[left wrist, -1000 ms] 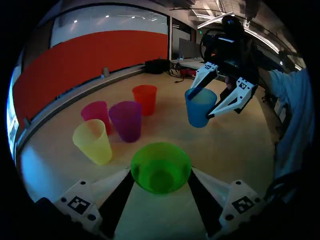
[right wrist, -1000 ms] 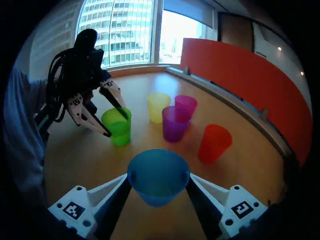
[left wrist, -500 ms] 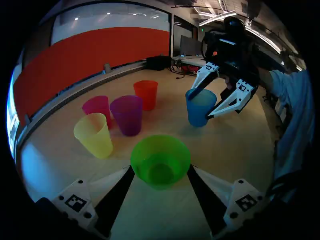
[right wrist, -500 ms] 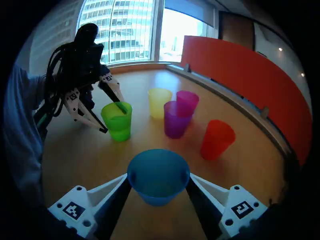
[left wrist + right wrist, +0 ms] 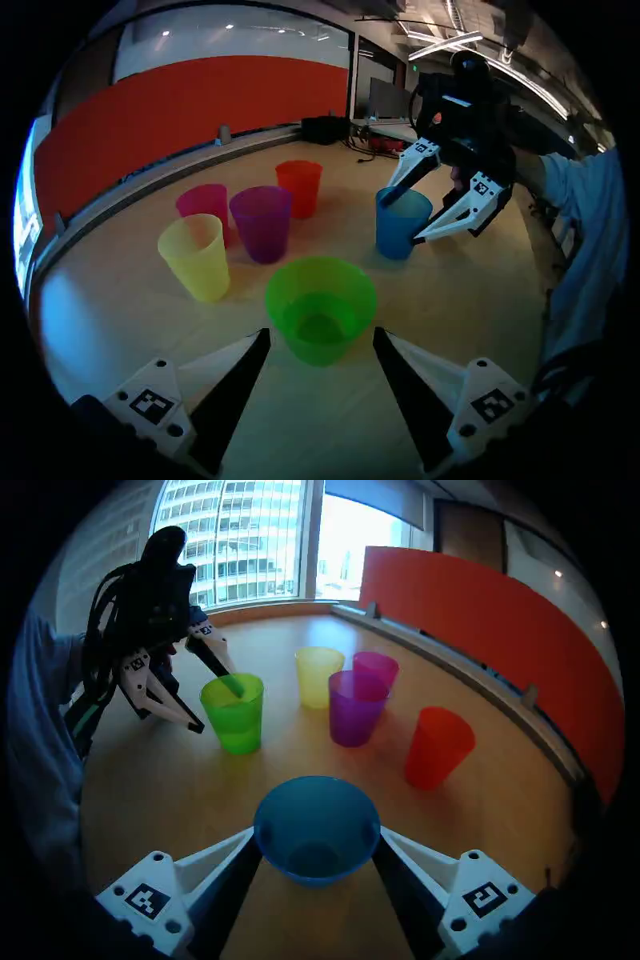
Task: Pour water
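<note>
Table (image 5: 496, 816); blue cup (image 5: 316, 832) between right jaws

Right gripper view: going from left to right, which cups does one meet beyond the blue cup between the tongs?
green cup → yellow cup → purple cup → red cup. The pink cup stands partly behind the purple one, so I leave it out.

I count six plastic cups on my feed: one green cup (image 5: 321, 308), one blue cup (image 5: 400, 222), one yellow cup (image 5: 196, 258), one pink cup (image 5: 202, 204), one purple cup (image 5: 261, 222) and one red cup (image 5: 298, 186). Two claws: the left claw (image 5: 320, 330) and the right claw (image 5: 318, 832). One desk (image 5: 448, 296), and one red wall panel (image 5: 160, 104).
</note>
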